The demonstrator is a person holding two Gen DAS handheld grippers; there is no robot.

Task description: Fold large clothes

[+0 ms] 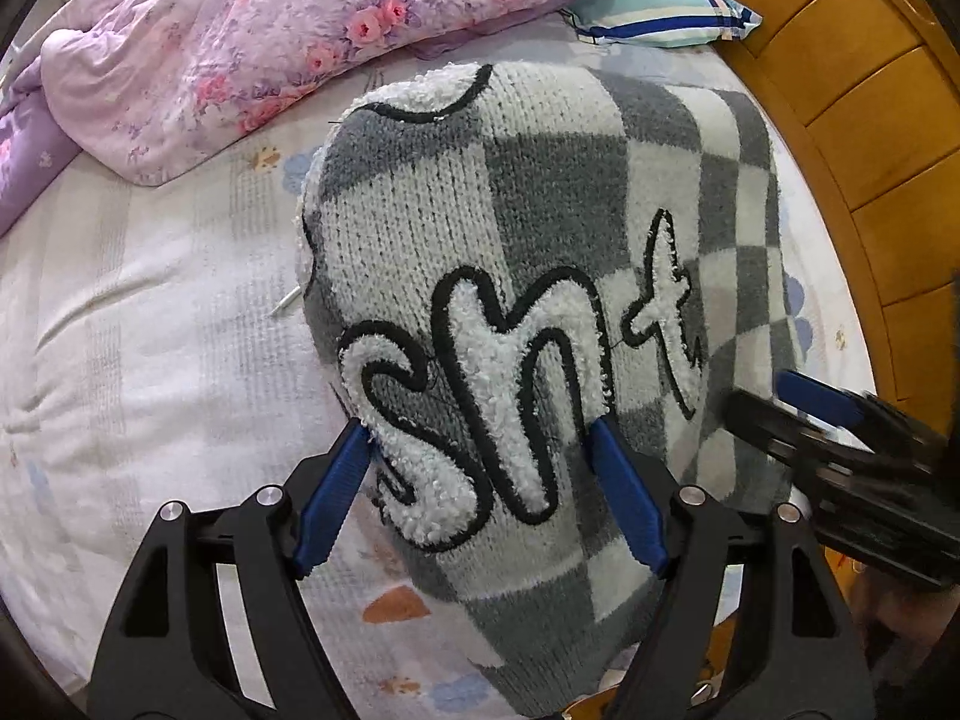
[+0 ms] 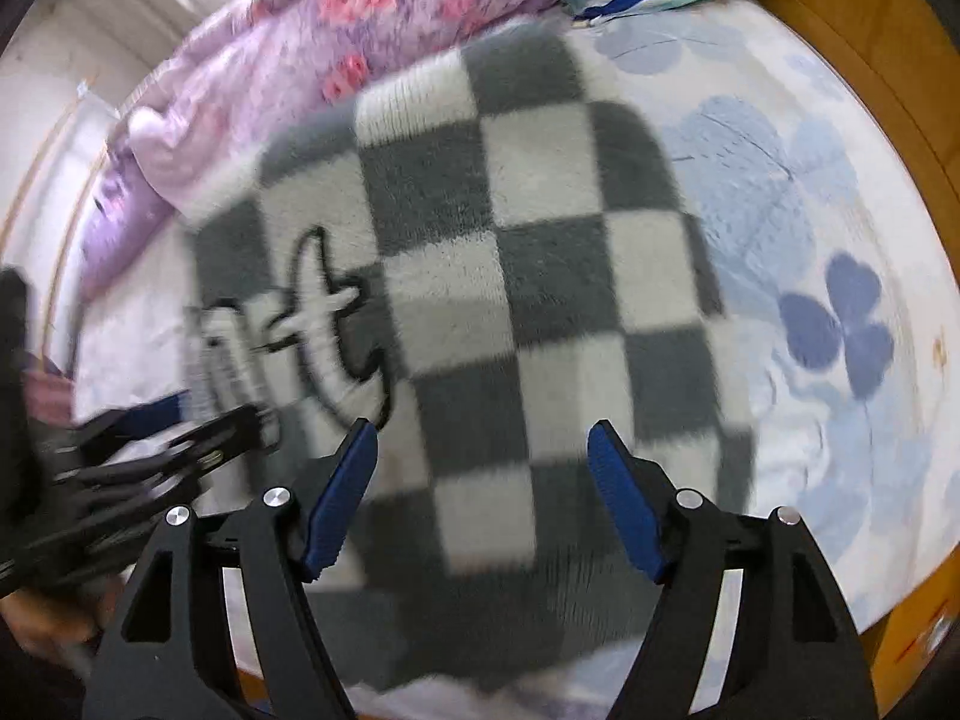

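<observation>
Lay folded on the floral-sheeted bed (image 1: pixel 150 360): grey-and-white checked knit sweater (image 1: pixel 540 192), long axis running away, directly below both released, empty grippers, left hand-held gripper (image 1: pixel 480 438) over fluffy lettering, right hand-held gripper (image 2: pixel 483 438) over checks, equally near.

Sweater (image 1: pixel 540 312) on bed (image 1: pixel 150 330), quilt (image 1: pixel 270 30) behind.

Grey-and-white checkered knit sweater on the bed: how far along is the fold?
Done, it seems: the grey-and-white checkered knit sweater already lies as a compact bundle on the pale flower-print bedsheet, fuzzy lettering facing up. In hand: nothing; the left gripper and right gripper both stand over it with jaws open. Left: perhaps tidying edges; the right view is too blurred to judge them.
</observation>
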